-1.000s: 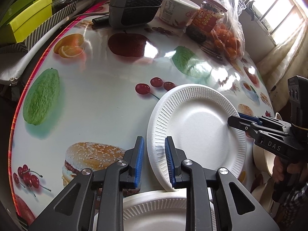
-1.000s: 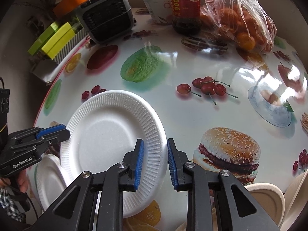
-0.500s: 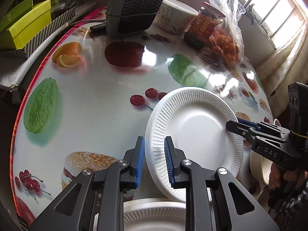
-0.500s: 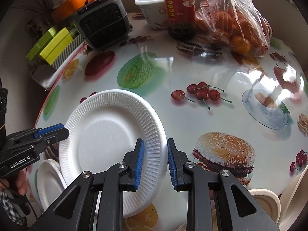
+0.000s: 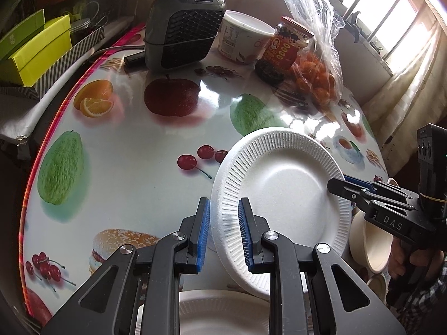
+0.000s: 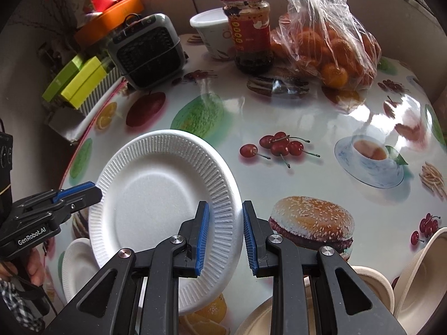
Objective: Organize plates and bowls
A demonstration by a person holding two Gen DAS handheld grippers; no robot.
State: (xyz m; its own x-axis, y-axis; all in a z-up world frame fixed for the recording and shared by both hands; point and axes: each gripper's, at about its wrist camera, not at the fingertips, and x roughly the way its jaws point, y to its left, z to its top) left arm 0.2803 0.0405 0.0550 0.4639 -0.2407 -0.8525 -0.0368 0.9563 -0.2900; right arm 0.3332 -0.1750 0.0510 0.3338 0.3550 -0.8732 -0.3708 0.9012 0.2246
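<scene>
You've lifted the white plate (image 5: 282, 195) higher; your left gripper (image 5: 223, 233) and right gripper (image 6: 223, 234), each slightly parted, straddle its opposite rims.

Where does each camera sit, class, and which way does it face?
Left wrist: on the left gripper, facing along its fingers across the table toward the heater; the plate rim lies between the fingers; the right gripper and hand show.
Right wrist: on the right gripper, facing the jar; the left gripper shows.
Shared: plate, heater, jar, oranges.
</scene>
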